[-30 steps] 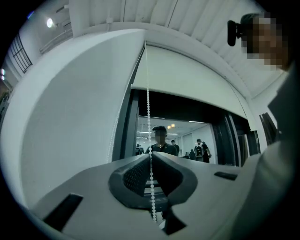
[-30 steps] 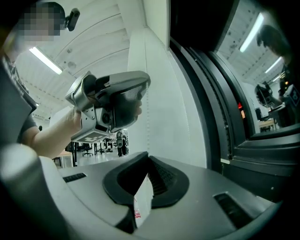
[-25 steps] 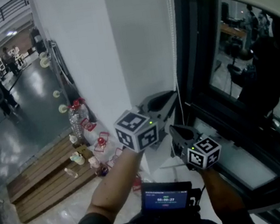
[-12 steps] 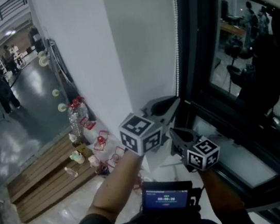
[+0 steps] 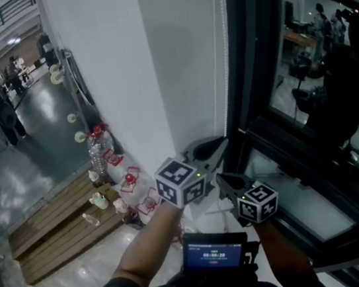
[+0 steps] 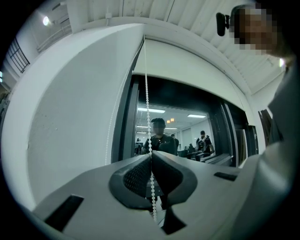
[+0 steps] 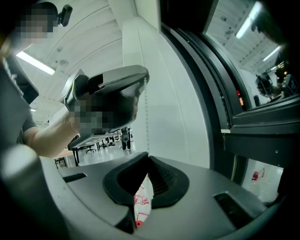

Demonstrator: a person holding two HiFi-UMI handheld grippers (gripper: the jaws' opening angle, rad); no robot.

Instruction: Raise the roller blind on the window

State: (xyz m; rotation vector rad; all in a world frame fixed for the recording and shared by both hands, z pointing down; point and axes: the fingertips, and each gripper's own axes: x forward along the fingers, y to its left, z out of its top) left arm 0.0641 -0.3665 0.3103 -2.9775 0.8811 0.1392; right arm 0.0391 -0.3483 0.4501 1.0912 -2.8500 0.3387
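The left gripper is closed tight on the bead chain. In its own view the beads run straight up out of the meeting jaw tips and also show in the gap behind them. High above this gripper, at the top of the chain, the pale roller blind covers only the upper band of the window, with dark glass bare beneath it. The right gripper sits just below the left one and slightly nearer the person. Its jaws are also pressed together, and a strand of the chain comes down from under the left gripper to exactly where the tips meet, so it looks nipped there too. A second strand hangs free just to the right of that, against the white wall. In the head view both grippers are low beside the dark window frame, cubes close together but apart. Below and to the left of the left gripper, bottles and red-and-white packets lie on the floor next to a wooden pallet.
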